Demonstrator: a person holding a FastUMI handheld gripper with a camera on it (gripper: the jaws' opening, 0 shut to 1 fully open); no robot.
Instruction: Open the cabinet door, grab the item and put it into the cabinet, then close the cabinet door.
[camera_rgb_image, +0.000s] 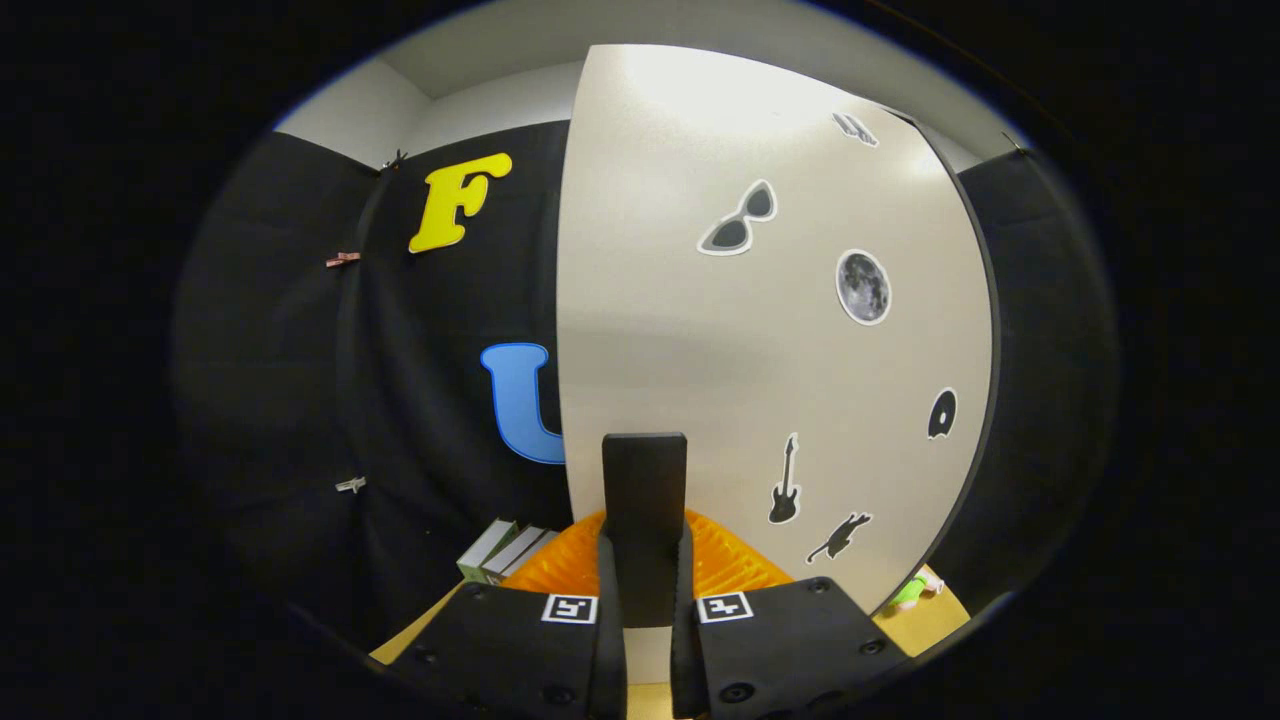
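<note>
Cabinet door (700, 330): largest item, a pale flat panel with a dark edge along its right side, standing directly ahead of the gripper. Its left edge is straight and meets the dark booth wall (300, 400) behind; open room lies to that left side.

Stickers on the door, no readable writing: sunglasses (738, 219) high up, a moon disc (863, 287) to their right, a small dark round shape (942, 413) near the right edge, a guitar (785, 482) and a cat silhouette (840, 537) low down, and one partly seen sticker (855, 128) at the top.

Handle (645, 520): a dark upright block on the door's lower part, between the fingers.

Gripper (645, 590): clenched on the handle, both fingers pressed against its sides. Each finger body carries a square black-and-white marker (570, 608).

Orange ribbed item (720, 560): low behind the handle, on both sides of it; what it is cannot be told.

Tabletop (930, 625): tan, showing low right and low left.

Boxes (505, 550): pale, stacked low left by the wall.

Green object (912, 590): small, on the table just past the door's lower right edge.
</note>
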